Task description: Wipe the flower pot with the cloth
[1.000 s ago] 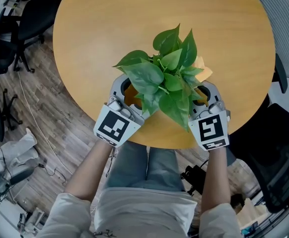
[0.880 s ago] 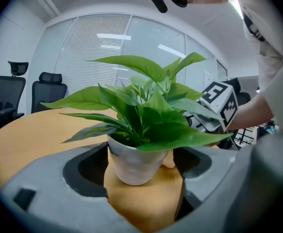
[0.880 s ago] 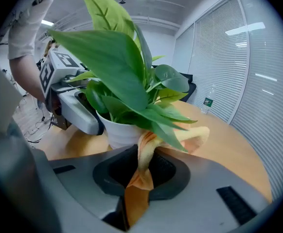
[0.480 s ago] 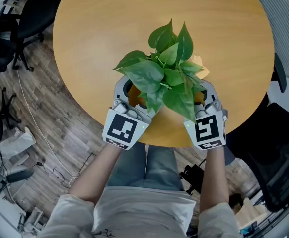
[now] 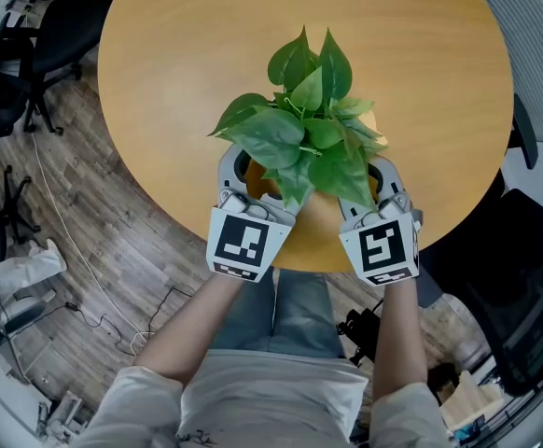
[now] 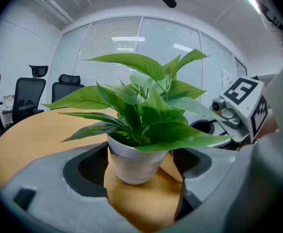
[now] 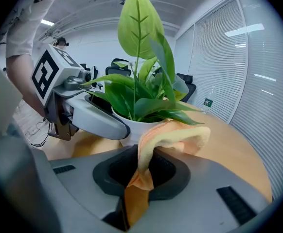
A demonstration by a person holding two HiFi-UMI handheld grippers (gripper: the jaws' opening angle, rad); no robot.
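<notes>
The flower pot [image 6: 135, 164] is pictured farther onto the table [image 5: 187, 54] than a second earlier, framed by the parted jaws of the left gripper [image 6: 142, 188]. The cloth [image 7: 175, 137], pinched tight in the right gripper [image 7: 140, 178], is laid against its rim.
</notes>
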